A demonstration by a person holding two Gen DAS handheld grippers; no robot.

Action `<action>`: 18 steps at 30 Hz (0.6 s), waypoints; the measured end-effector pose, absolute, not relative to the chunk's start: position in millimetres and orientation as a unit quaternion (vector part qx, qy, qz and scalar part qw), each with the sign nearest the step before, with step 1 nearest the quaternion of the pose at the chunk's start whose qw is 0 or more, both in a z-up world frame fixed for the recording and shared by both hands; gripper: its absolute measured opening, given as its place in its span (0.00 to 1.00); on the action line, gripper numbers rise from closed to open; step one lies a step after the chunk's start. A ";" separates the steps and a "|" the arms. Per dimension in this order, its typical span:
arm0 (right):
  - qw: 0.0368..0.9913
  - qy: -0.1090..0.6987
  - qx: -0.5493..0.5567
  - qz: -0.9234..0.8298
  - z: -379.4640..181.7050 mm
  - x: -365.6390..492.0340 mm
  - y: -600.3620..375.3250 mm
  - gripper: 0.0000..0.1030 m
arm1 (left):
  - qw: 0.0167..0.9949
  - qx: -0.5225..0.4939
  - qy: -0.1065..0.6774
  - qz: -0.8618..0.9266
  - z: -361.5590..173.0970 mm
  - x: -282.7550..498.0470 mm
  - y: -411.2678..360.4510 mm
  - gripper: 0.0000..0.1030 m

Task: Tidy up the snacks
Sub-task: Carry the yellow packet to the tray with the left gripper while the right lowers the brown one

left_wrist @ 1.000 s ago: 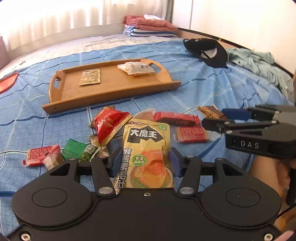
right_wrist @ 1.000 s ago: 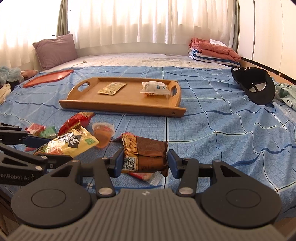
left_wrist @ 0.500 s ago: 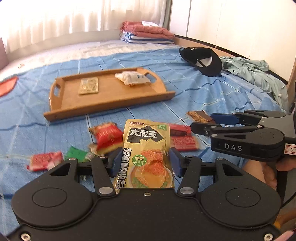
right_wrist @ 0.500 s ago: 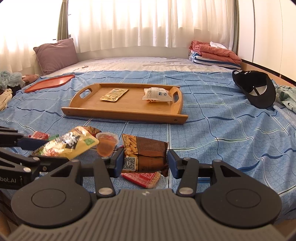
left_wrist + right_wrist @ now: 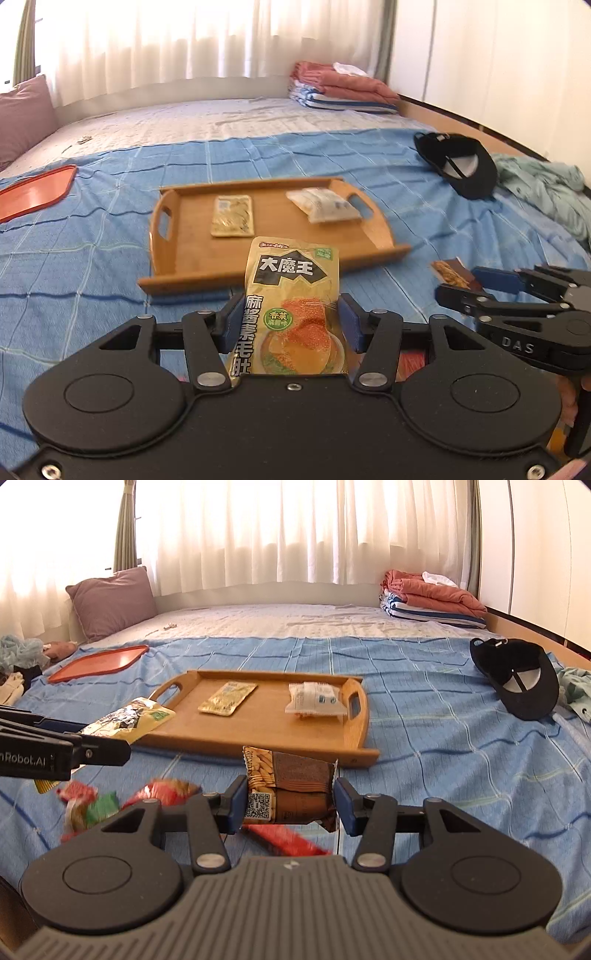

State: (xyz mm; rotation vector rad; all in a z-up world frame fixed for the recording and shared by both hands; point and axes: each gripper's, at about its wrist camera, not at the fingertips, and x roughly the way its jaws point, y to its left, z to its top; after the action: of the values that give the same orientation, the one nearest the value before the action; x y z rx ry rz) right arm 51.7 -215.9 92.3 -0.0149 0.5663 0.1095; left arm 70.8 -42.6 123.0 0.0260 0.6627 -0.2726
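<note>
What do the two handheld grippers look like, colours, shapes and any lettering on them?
Both are black two-finger tools with blue pads, silver screws and two round housings at the base. The left gripper has a smooth black body, lettered "nRobot.AI" on its side. The right gripper has a ribbed grey body, lettered "DAS" on its side. No sleeves show.

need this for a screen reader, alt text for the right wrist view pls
The right gripper grips a brown snack pack above a blue bedspread. Beyond it, a wooden tray holds two packets; the left gripper holds a yellow pouch.
</note>
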 end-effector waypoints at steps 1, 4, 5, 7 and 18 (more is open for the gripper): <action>0.959 0.279 -0.005 0.054 95.2 57.0 -216.7 0.52 | 0.936 0.010 0.325 -0.131 125.2 78.3 -40.4 0.50; 0.959 0.278 0.001 0.051 102.2 74.3 -219.6 0.52 | 0.937 0.000 0.326 -0.124 132.6 101.3 -35.5 0.50; 0.959 0.278 0.003 0.049 104.4 80.7 -220.7 0.52 | 0.937 -0.003 0.327 -0.123 134.3 107.9 -34.0 0.50; 0.959 0.278 0.007 0.047 108.1 93.9 -222.8 0.52 | 0.936 -0.009 0.331 -0.122 136.6 123.1 -32.6 0.50; 0.945 0.323 0.032 0.048 100.0 171.0 -229.9 0.52 | 0.922 -0.046 0.371 -0.103 122.0 206.4 -31.7 0.50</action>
State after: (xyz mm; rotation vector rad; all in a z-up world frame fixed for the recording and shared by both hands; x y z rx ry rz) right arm 171.0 -229.9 100.0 0.0660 0.6586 0.0981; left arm 206.4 -31.7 122.0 -0.0942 0.7618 -0.2125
